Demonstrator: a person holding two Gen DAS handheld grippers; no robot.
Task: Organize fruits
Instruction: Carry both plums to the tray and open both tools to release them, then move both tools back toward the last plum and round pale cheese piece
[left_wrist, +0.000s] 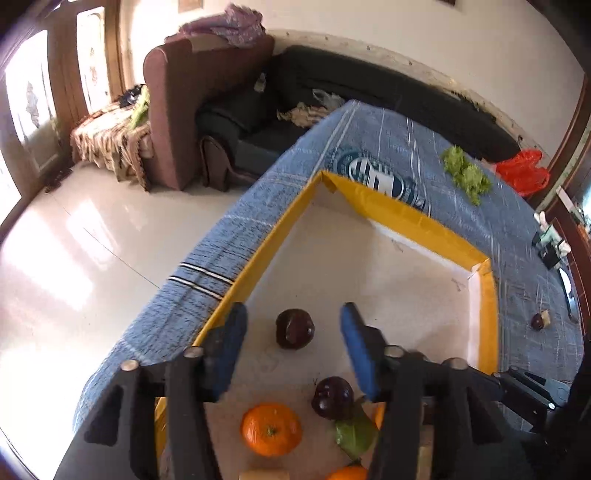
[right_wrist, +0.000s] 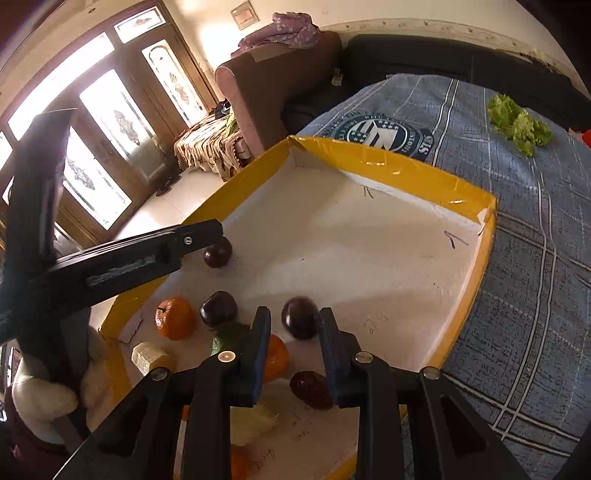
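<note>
A yellow-rimmed tray (right_wrist: 388, 173) held dark plums (right_wrist: 218, 308) and oranges (right_wrist: 175, 318). Both hand-held grippers, left (left_wrist: 293, 341) and right (right_wrist: 294, 326), hovered released, grasping nothing.

The right wrist view shows three dark plums (right_wrist: 218, 252) (right_wrist: 218, 308) (right_wrist: 300, 316), three oranges (right_wrist: 175, 318) (right_wrist: 276, 357) (right_wrist: 239, 461), one wrinkled red date (right_wrist: 311, 390), one green leaf (right_wrist: 226, 335), two pale fruit pieces (right_wrist: 150, 356) (right_wrist: 255, 424), one yellow-rimmed tray (right_wrist: 399, 173) and one lettuce bunch (right_wrist: 519, 123).
</note>
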